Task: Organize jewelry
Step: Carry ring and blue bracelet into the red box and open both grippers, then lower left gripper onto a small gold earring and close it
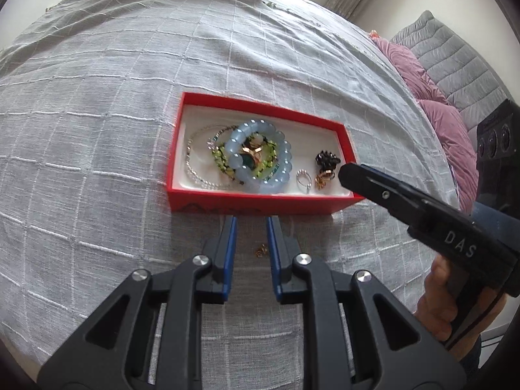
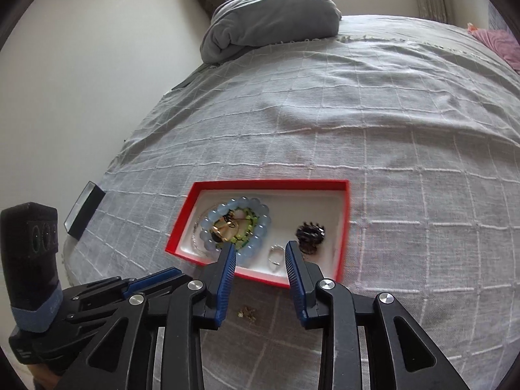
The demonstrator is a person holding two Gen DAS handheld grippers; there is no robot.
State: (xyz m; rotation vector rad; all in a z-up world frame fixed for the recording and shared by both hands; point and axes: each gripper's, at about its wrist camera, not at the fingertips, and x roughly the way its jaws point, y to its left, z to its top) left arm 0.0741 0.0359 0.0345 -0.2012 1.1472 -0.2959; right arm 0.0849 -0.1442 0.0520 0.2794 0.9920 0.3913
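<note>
My left gripper (image 1: 250,224) hangs above the bedspread (image 1: 97,130), fingers apart with nothing between them. Their tips stop just short of the near wall of the red box (image 1: 260,202). A small gold piece (image 1: 261,251) lies loose on the cloth between my left fingers, outside the box.

My right gripper (image 2: 259,248) is over the near edge of the box (image 2: 347,214), fingers wide apart, gripping nothing. A silver ring (image 2: 276,257) lies on the white lining between my right fingertips. A dark cluster piece (image 2: 310,234) sits just beyond my right-hand finger. In the left wrist view the right gripper (image 1: 349,178) comes in from the right, its tip over the box's right end; from this side I cannot tell its finger gap.

Box contents, seen past my left fingertips: a blue bead bracelet (image 1: 260,157) straight ahead, overlying a green bead string (image 1: 224,159) and gold pieces (image 1: 252,151); a thin silver chain (image 1: 195,162) left of them; the ring (image 1: 304,180) and the dark piece (image 1: 326,159) to the right, with a gold item (image 1: 323,178) just beside the ring.

A grey pillow (image 2: 269,16) lies far ahead of my right fingers. A black box (image 2: 85,209) sits well off to their left.
</note>
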